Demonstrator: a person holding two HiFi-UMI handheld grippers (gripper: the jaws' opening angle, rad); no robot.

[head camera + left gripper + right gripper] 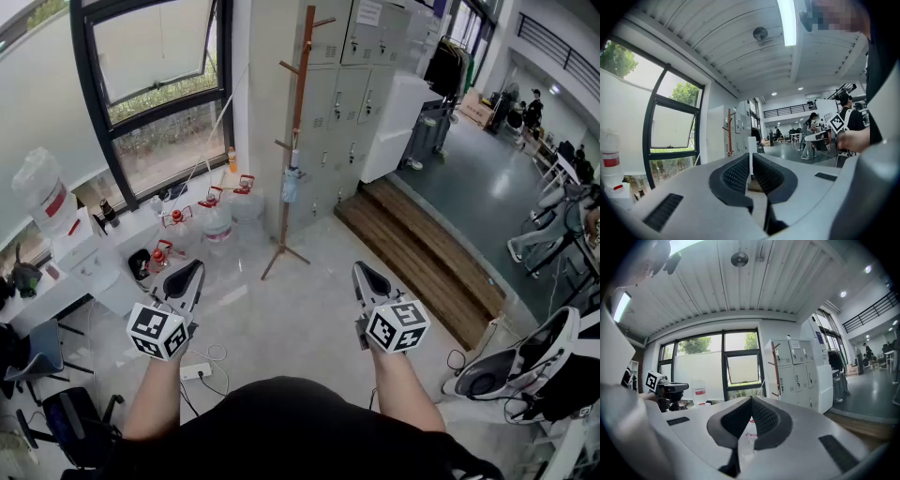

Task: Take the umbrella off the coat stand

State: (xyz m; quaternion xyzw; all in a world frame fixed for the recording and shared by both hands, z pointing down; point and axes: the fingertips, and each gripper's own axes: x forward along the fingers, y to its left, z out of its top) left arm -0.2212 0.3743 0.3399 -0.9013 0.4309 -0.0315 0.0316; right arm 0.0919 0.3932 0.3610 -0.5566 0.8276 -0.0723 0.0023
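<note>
A tall brown wooden coat stand (296, 141) stands on the floor in front of the grey lockers, a good way ahead of me. A small light-blue folded umbrella (291, 184) hangs from a low peg on its pole. My left gripper (192, 269) and right gripper (364, 270) are held side by side over the floor, well short of the stand, both shut and empty. The stand also shows far off in the left gripper view (729, 133) and in the right gripper view (776, 369). The left jaws (750, 157) and right jaws (750, 400) hold nothing.
Water jugs and red-handled items (216, 214) sit on the floor under the window. A white desk (89, 277) is at the left, a wooden step platform (422, 253) at the right, an exercise machine (525, 366) near right. A power strip (195, 372) lies by my feet.
</note>
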